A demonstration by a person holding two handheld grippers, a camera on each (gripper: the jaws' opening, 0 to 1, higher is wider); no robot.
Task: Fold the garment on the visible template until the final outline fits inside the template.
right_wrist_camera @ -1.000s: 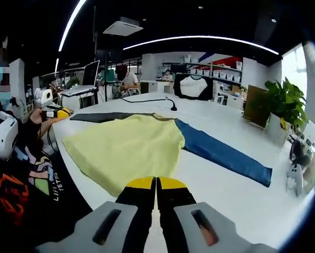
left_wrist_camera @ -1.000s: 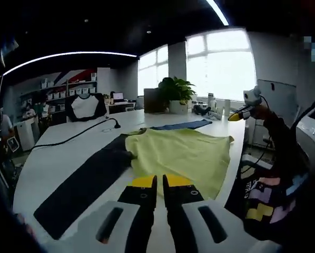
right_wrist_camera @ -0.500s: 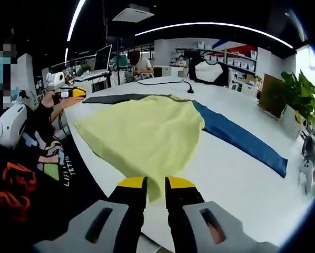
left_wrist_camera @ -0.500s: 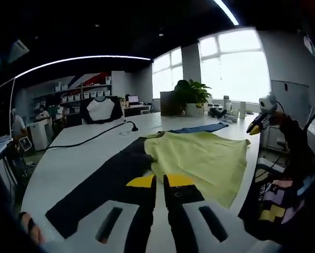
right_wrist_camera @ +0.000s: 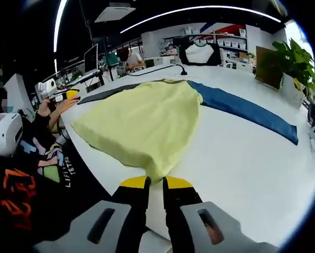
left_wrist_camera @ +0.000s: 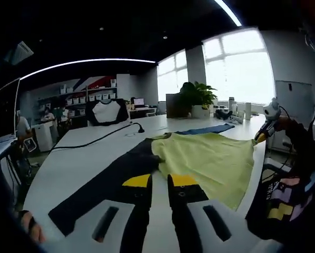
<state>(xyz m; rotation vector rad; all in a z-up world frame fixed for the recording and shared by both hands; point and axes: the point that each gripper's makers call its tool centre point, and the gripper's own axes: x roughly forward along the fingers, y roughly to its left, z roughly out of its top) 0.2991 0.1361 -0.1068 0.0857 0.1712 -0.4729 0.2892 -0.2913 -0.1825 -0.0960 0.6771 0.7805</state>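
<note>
Left gripper view: your left tool hangs released, jaws slightly parted, just short of the pale yellow cloth garment, which lies flat on the white counter across a dark strip-shaped template.

Right gripper view: your right tool hovers unclenched, jaws a little apart, at the garment's nearest hem corner; a blue strip extends beyond the garment. Pinch one fabric layer cleanly, then lift both corners evenly.

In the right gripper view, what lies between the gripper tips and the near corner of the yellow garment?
Nothing: the right gripper is almost at the yellow garment, with a sliver of bare white table between.
</note>
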